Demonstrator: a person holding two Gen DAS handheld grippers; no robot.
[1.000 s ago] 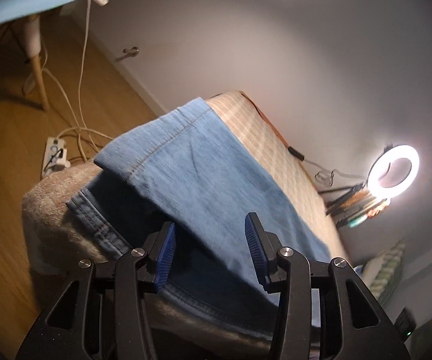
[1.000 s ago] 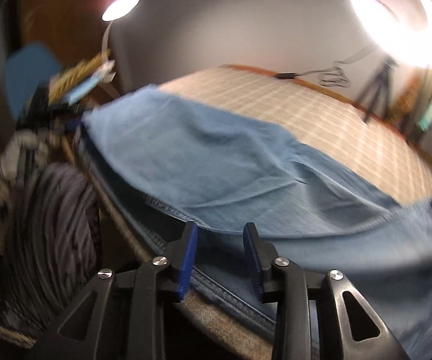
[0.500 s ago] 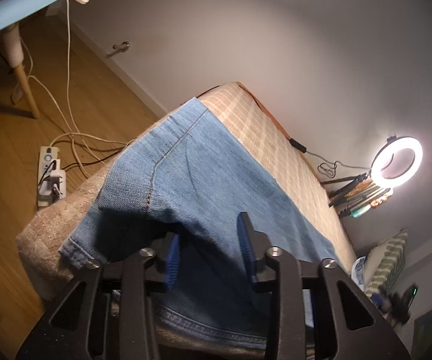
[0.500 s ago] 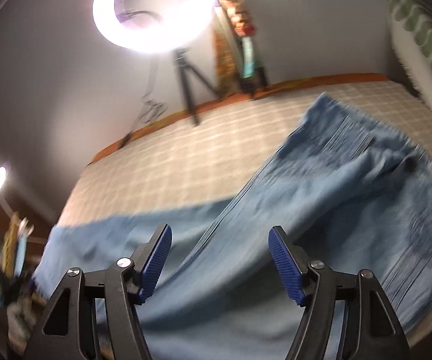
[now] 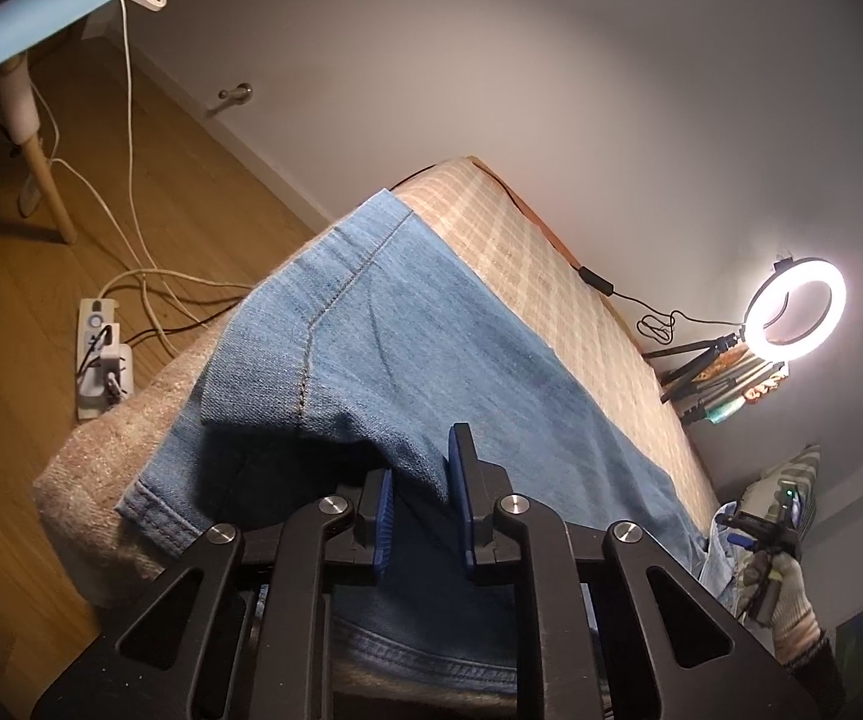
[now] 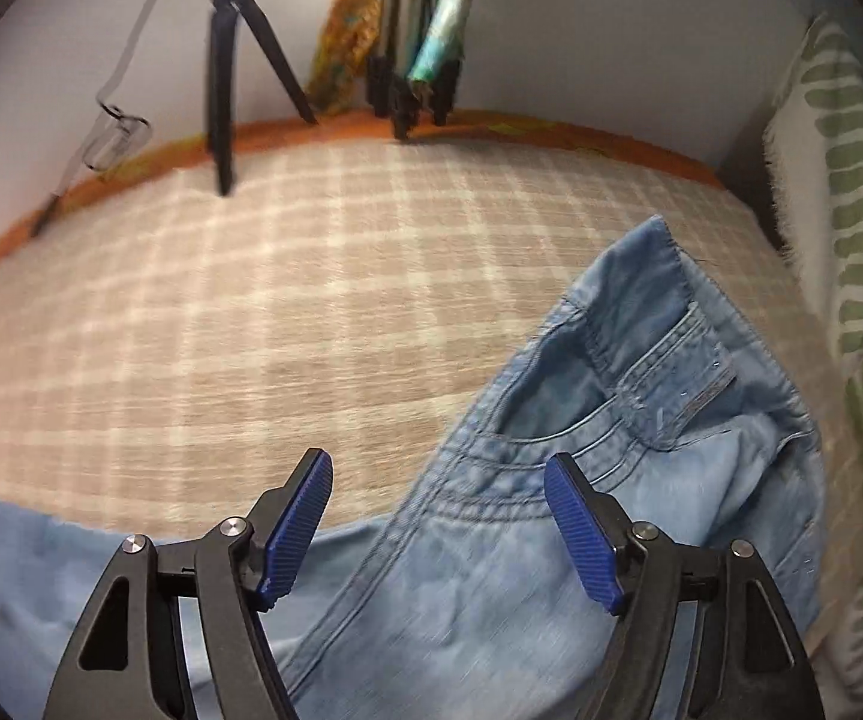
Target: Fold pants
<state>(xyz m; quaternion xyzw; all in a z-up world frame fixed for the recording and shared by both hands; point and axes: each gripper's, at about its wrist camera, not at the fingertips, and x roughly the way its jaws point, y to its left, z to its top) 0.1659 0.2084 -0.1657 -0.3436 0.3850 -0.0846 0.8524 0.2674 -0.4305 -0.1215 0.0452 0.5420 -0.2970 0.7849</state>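
Light blue denim pants lie along the near edge of a bed with a beige checked cover. In the left wrist view the leg end is folded over itself, hem at the bed's left end. My left gripper is shut on a raised fold of the denim. In the right wrist view the waistband and a front pocket lie at the right. My right gripper is open and empty, just above the denim near the pocket seam. The right gripper and gloved hand also show in the left wrist view.
A lit ring light on a tripod stands at the far side of the bed beside leaning rolled items. A green patterned pillow lies at the right. A power strip with cables lies on the wooden floor. A blue chair stands left.
My left gripper's fingers have closed onto the fold of denim. My right gripper has opened wide and swung along the bed from the leg end to the waistband.
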